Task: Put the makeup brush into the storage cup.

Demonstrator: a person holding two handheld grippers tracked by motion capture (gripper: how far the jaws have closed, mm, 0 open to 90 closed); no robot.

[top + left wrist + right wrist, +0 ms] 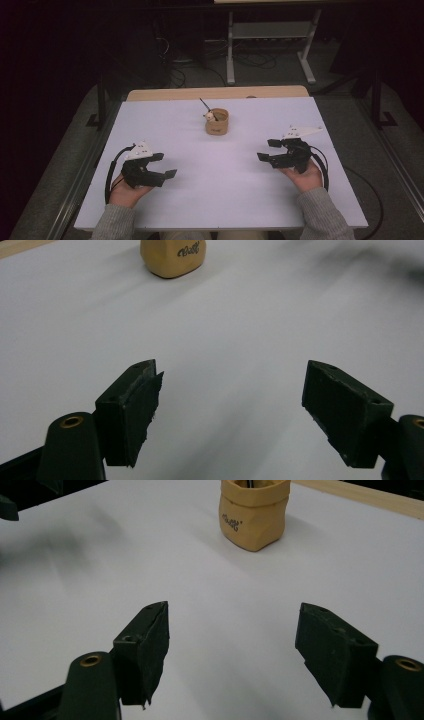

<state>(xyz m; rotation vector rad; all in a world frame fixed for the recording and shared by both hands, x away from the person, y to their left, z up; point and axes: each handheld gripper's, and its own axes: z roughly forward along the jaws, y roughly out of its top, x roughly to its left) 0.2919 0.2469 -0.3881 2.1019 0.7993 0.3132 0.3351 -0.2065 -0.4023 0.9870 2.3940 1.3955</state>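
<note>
A small tan pouch-like cup point(217, 121) stands upright at the far middle of the white table point(215, 200), with a dark stick and a pale lump poking from its top. The same cup point(173, 257) sits far ahead in the left gripper view, and the cup point(254, 512) is also far ahead in the right gripper view. My left gripper point(164, 165) rests low at the near left, open, nothing between its jaws. At the near right my right gripper point(268, 149) is open and empty too. Both point inward toward the table's middle.
A wooden strip point(217, 93) borders the table's far edge. Beyond it stand a grey metal frame point(270, 45) and cables on the floor. A black cable point(111, 172) loops from the left gripper, another from the right.
</note>
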